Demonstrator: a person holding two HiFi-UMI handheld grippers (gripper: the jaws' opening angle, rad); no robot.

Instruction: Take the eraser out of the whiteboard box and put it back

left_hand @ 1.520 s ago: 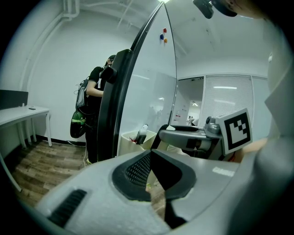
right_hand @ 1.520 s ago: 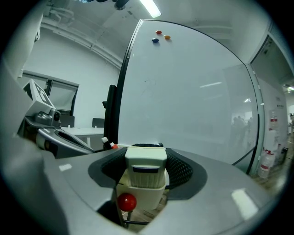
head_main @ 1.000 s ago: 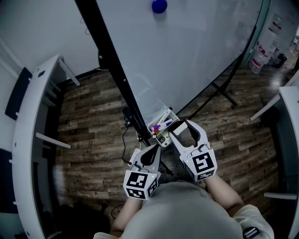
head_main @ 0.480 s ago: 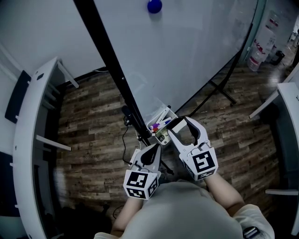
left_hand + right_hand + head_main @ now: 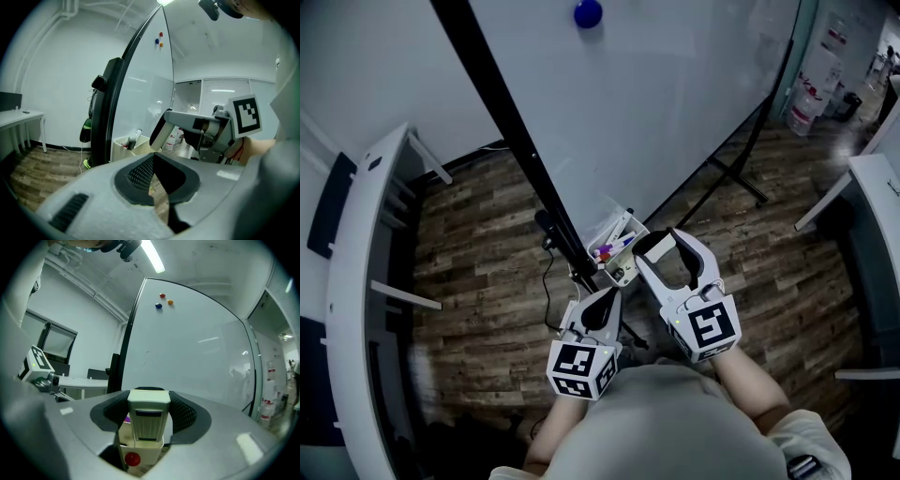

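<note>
Upward and slightly toward the top of the head view is where the right gripper [image 5: 659, 246] has gone since the earlier frame. It carries the eraser [image 5: 651, 245] with it, while the left gripper [image 5: 607, 298] has hardly shifted.

Filling the upper half of the head view is the whiteboard [image 5: 675, 103], and its black side frame [image 5: 506, 141] runs diagonally down toward the centre. A wood-plank floor [image 5: 487, 244] spreads beneath it. One white desk [image 5: 356, 281] curves along the left edge and another [image 5: 872, 187] sits at the right edge. The person's torso [image 5: 675, 422] takes up the bottom centre.

Just above it are the two grippers, side by side, the right one reaching further up the picture. In the right gripper view its fingers are spread wide, and their black pads press on both sides of the cream-bodied eraser [image 5: 149, 420], which stands upright between them. The left gripper view shows that gripper's own pads [image 5: 140, 176] pressed together at the tips, pinching nothing.

At the foot of the black frame, near the centre of the head view, hangs the whiteboard box [image 5: 630, 274], a small pale tray. It holds markers [image 5: 614, 247]. The eraser sits just beside and above the box's right rim, and in the left gripper view [image 5: 159, 133] it hangs tilted over the box [image 5: 123, 143]. A blue magnet [image 5: 588, 13] clings to the board at the top edge.
</note>
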